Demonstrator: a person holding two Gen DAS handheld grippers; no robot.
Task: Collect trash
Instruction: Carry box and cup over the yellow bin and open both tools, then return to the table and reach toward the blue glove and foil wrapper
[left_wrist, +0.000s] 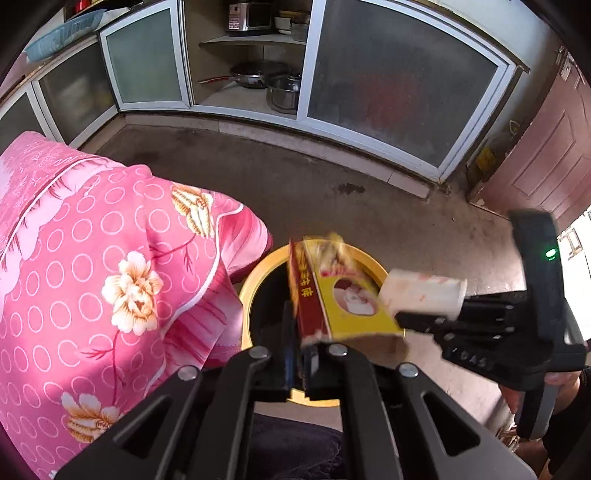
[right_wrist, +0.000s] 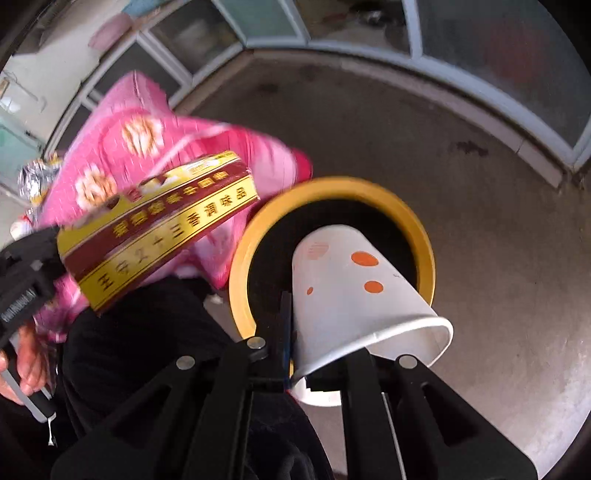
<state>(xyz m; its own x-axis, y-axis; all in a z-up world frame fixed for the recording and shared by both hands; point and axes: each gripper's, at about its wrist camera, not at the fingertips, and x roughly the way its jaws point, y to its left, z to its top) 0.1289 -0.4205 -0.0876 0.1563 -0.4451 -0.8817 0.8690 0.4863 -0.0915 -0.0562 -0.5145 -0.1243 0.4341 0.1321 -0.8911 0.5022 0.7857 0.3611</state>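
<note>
A round bin with a yellow rim (left_wrist: 255, 273) (right_wrist: 406, 210) and a black inside stands on the floor beside the pink cloth. My left gripper (left_wrist: 301, 354) is shut on a yellow and dark red carton (left_wrist: 343, 306) and holds it over the bin; the carton also shows in the right wrist view (right_wrist: 162, 225). My right gripper (right_wrist: 314, 354) is shut on the rim of a white paper cup with orange dots (right_wrist: 354, 291), tipped bottom-first over the bin's mouth. In the left wrist view the right gripper (left_wrist: 417, 314) and its cup (left_wrist: 424, 293) come in from the right.
A pink floral cloth (left_wrist: 103, 280) (right_wrist: 155, 140) covers a table or bed at the left. Crumpled foil wrappers (right_wrist: 37, 177) lie on it. Cabinets with frosted glass doors (left_wrist: 388, 88) and pots (left_wrist: 280, 92) line the far wall. A brown door (left_wrist: 546, 162) is at the right. The floor (right_wrist: 498, 240) is bare concrete.
</note>
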